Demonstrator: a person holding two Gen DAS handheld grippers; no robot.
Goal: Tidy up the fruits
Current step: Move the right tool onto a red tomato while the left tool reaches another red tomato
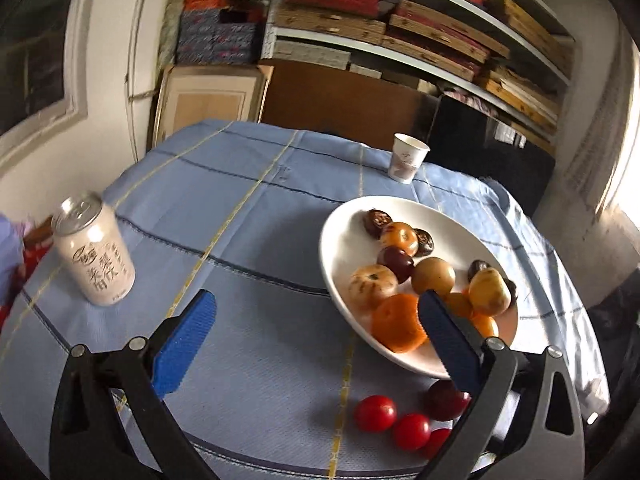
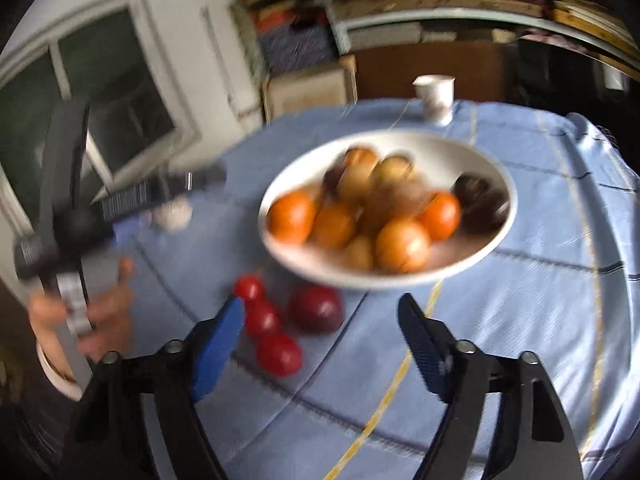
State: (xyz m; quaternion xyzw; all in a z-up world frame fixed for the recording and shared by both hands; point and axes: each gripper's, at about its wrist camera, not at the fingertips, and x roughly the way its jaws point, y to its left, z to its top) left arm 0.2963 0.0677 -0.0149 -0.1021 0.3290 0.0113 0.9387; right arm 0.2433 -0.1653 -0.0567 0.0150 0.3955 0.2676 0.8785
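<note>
A white plate (image 1: 344, 240) holds several fruits: oranges, yellow-brown fruits, a dark plum and dark brown ones. It also shows, blurred, in the right wrist view (image 2: 480, 160). On the blue cloth in front of it lie three red tomatoes (image 1: 375, 412) (image 2: 262, 318) and a dark red plum (image 1: 446, 400) (image 2: 317, 309). My left gripper (image 1: 316, 320) is open and empty, above the cloth left of the plate's near edge. My right gripper (image 2: 320, 316) is open and empty, just above the plum and tomatoes.
A white drink can (image 1: 94, 250) stands at the table's left. A paper cup (image 1: 407, 157) (image 2: 435, 94) stands at the far edge. The left gripper's body and the hand (image 2: 80, 280) holding it show at the left of the right wrist view. Shelves and boxes stand behind.
</note>
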